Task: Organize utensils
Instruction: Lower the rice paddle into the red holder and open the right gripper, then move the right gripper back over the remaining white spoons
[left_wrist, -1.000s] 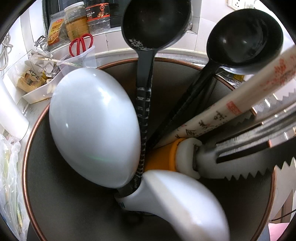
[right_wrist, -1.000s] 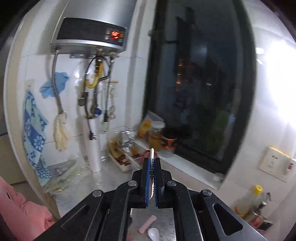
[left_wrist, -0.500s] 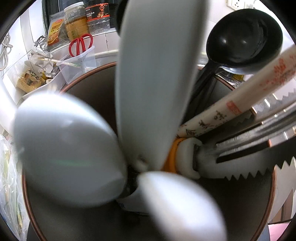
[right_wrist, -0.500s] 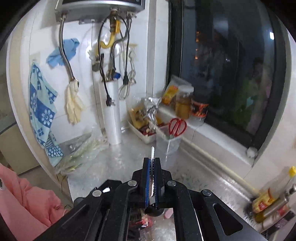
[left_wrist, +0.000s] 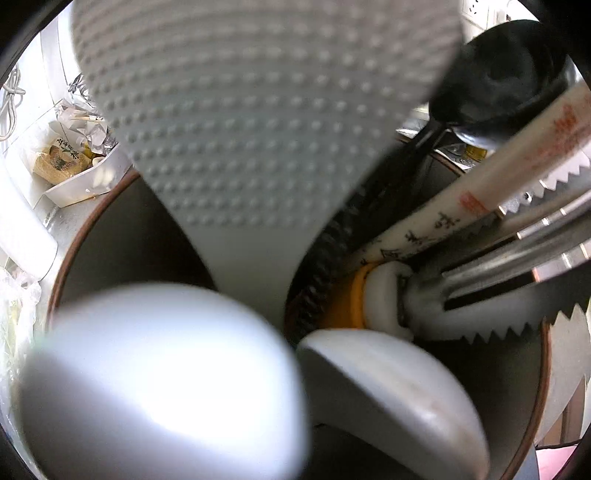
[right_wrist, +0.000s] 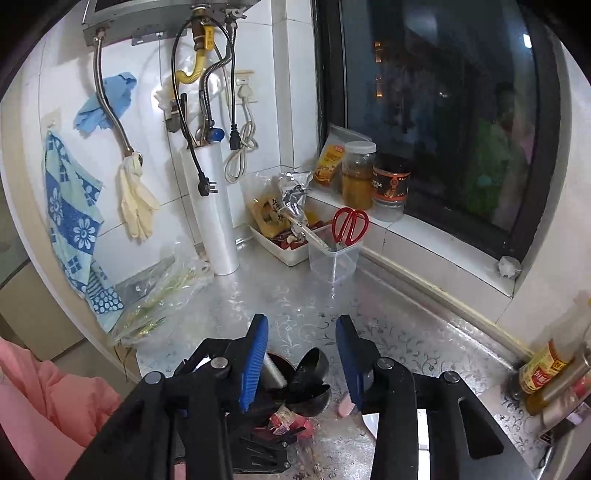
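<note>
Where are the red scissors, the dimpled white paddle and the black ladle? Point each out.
red scissors (right_wrist: 350, 225), right wrist view, on the handles.
dimpled white paddle (left_wrist: 258, 122), left wrist view, on its blade.
black ladle (left_wrist: 502, 74), left wrist view, on its bowl.

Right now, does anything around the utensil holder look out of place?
Yes. A pink utensil handle lies loose on the silver patterned counter beside the dark round utensil holder, half hidden behind the open right gripper, not standing with the rest.

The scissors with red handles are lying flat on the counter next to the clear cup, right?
Not quite. In the right wrist view the scissors stand upright inside the clear cup, red handles up, not flat on the counter beside it.
</note>
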